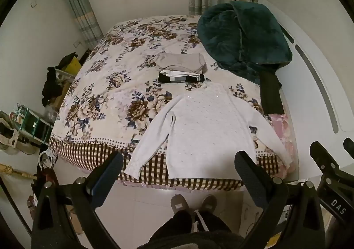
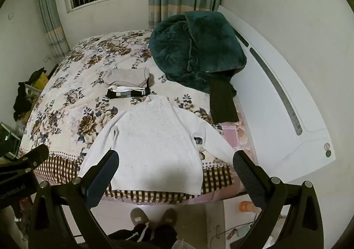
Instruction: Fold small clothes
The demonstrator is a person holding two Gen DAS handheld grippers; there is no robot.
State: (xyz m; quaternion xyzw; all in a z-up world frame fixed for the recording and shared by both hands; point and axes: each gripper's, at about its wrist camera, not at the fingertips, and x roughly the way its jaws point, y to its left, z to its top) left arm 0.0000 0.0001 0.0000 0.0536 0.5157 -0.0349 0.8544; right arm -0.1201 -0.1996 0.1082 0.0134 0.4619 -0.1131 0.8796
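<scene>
A small white knit sweater lies flat on the floral bed, sleeves spread, hem at the near edge; it also shows in the right wrist view. Behind it sits a stack of folded clothes, beige on top, also seen in the right wrist view. My left gripper is open and empty, held above the near bed edge. My right gripper is open and empty, just above the sweater's hem. The right gripper also shows at the left wrist view's right edge.
A dark green plush blanket is heaped at the back right, with a black garment hanging from it. A white headboard runs along the right. Clutter and a shelf stand on the floor at left. The person's feet are by the bed.
</scene>
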